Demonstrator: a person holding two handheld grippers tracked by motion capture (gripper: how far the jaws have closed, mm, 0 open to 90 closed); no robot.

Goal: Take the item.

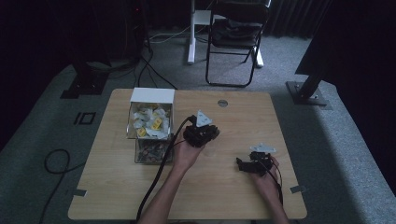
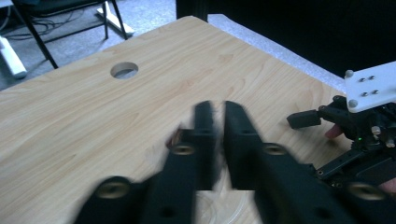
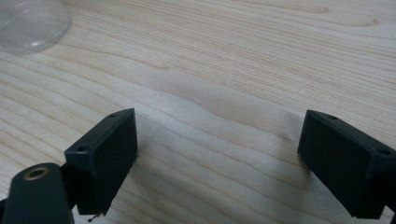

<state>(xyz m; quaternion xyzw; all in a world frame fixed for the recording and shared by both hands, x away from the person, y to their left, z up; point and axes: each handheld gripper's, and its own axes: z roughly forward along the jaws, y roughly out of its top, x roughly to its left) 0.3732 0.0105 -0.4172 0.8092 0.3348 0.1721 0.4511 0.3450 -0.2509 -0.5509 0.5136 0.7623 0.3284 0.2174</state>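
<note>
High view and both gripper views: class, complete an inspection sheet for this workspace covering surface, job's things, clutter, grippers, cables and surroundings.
Surface: wooden table, with a round hole near its far edge.
Job's things: clear box with its white lid up, holding white and yellow packets; clear plastic item on the wood, too blurred to identify.
Clutter: nothing seen.
Grippers: left gripper, fingers nearly together with a narrow gap; right gripper wide open over bare wood, holding nothing.
Cables: black cable trailing from the left gripper; loose loop on the floor.
Surroundings: grey carpet, folding chair, dark curtains.
</note>
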